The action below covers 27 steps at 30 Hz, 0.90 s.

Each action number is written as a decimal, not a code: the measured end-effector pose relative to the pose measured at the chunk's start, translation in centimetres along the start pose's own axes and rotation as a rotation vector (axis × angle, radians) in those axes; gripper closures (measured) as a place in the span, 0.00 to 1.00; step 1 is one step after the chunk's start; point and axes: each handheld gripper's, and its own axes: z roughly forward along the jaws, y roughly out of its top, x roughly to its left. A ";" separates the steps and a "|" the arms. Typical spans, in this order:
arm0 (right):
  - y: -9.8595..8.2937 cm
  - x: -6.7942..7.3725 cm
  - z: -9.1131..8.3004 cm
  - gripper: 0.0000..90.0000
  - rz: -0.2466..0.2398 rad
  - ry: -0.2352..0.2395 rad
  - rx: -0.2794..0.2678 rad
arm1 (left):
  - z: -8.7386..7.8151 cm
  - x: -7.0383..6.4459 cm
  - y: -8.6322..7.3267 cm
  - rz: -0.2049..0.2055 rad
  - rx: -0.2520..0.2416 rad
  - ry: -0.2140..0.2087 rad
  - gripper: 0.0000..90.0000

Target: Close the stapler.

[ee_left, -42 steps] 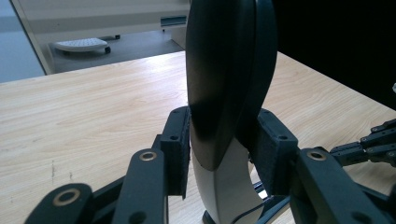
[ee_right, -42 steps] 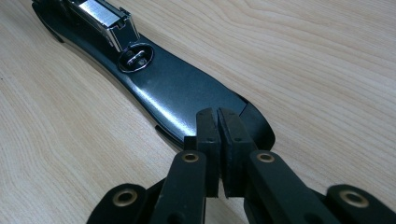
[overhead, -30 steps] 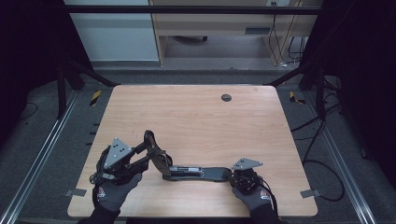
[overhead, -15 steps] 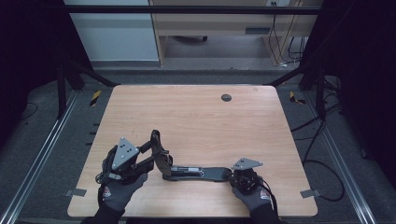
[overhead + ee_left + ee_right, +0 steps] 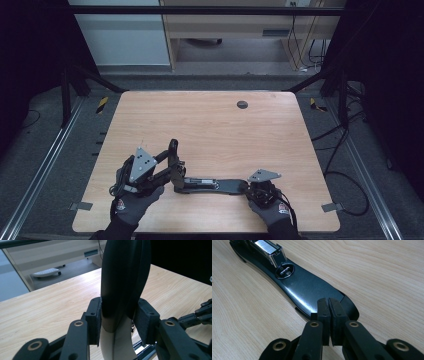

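The left gripper (image 5: 167, 167) pinched the raised top arm of the long black stapler (image 5: 210, 185) on the wooden table (image 5: 215, 130). The right gripper (image 5: 329, 307), its fingers pressed together, pushed down on the stapler's flat base.

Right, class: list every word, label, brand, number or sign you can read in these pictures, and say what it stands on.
No text can be read anywhere.
Gloves: small red and white marks near the cuffs, too small to read.
Stapler: no brand or number visible on its black base or metal magazine.
Left hand-held gripper and right hand-held gripper: no markings on them.
Table: plain wood, no labels.
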 end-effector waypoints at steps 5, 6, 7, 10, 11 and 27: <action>0.0 0.0 0.0 0.99 0.002 0.000 0.000 | 0.2 -0.4 0.1 0.014 0.002 0.001 0.66; 0.0 0.0 0.0 0.99 0.000 0.001 -0.001 | 0.3 -0.5 0.1 0.017 0.002 0.003 0.66; 0.0 0.0 0.0 0.99 0.003 0.000 -0.001 | 0.3 -0.6 0.2 0.024 0.003 0.003 0.66; 0.0 0.0 0.0 0.99 0.002 0.000 0.000 | 0.5 -0.9 0.3 0.041 0.004 0.005 0.66; 0.0 0.0 0.0 0.99 0.002 0.000 -0.001 | 0.6 -1.0 0.3 0.045 0.004 0.007 0.66; 0.0 0.0 0.0 0.99 0.000 0.001 -0.002 | 1.0 -1.8 0.5 0.085 0.012 0.013 0.66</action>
